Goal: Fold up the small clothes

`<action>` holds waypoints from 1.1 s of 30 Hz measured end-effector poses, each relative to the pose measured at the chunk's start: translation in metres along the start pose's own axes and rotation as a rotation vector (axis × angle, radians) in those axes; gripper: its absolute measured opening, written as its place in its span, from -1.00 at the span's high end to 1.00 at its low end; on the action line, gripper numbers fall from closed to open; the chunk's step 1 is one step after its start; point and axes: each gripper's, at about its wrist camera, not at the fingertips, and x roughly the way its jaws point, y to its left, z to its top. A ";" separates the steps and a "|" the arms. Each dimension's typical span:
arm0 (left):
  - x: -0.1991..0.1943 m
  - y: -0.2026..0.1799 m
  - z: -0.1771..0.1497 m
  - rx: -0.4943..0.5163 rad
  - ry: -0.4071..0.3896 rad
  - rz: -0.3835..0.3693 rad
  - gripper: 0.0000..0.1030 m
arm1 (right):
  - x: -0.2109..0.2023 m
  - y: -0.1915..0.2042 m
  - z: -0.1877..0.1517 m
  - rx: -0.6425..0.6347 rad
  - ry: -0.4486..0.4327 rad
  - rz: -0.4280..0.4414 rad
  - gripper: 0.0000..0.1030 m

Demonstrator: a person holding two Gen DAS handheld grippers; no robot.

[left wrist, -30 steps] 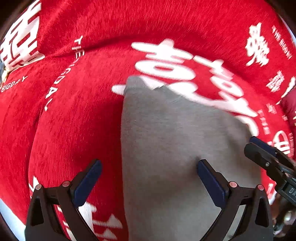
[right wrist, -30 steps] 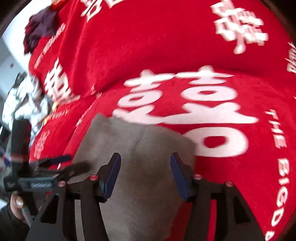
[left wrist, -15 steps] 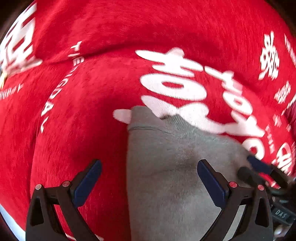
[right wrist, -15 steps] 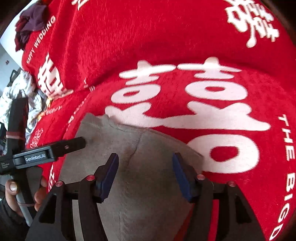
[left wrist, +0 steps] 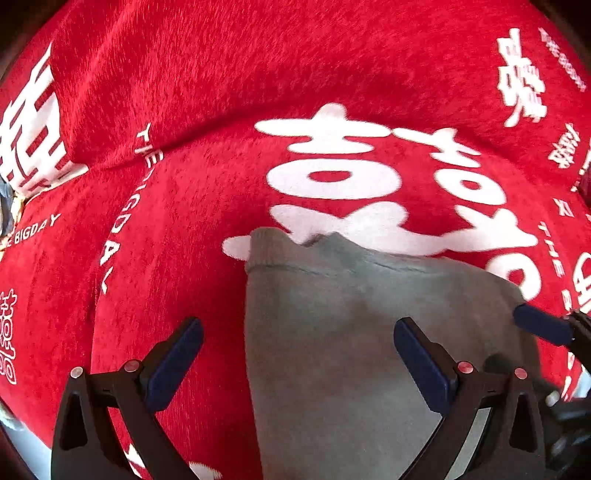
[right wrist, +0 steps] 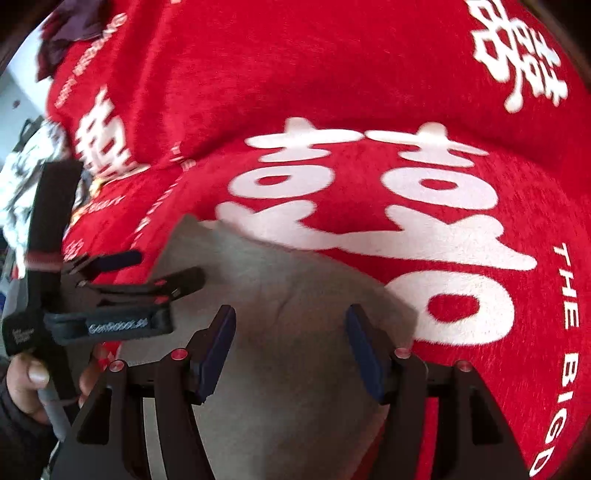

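Note:
A small grey garment (left wrist: 332,332) lies flat on a red blanket with white lettering (left wrist: 221,110); its ribbed hem points away from me. It also shows in the right wrist view (right wrist: 288,332). My left gripper (left wrist: 295,354) is open and empty, jaws wide, hovering over the garment's left edge. My right gripper (right wrist: 291,347) is open and empty over the garment's right part. The right gripper's fingers (left wrist: 539,326) show at the right edge of the left wrist view. The left gripper (right wrist: 122,288) and the hand holding it show at the left of the right wrist view.
The red blanket (right wrist: 369,74) covers the whole surface, with a raised fold across the back. A dark purple garment (right wrist: 70,29) lies at the far left corner. A white patterned cloth (right wrist: 26,177) lies off the blanket's left side.
Both grippers have drawn back toward me over the grey garment, so more of the blanket shows beyond it. Both stayed open.

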 end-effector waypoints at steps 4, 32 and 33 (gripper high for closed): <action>-0.008 -0.007 -0.016 0.028 -0.002 0.004 -1.00 | -0.005 0.023 -0.017 -0.107 0.012 -0.004 -0.28; -0.090 0.002 -0.120 0.023 -0.089 0.031 -1.00 | -0.082 0.084 -0.118 -0.408 0.035 -0.272 -0.36; -0.093 0.002 -0.121 0.020 -0.098 0.035 -1.00 | -0.084 0.087 -0.119 -0.424 0.033 -0.287 -0.36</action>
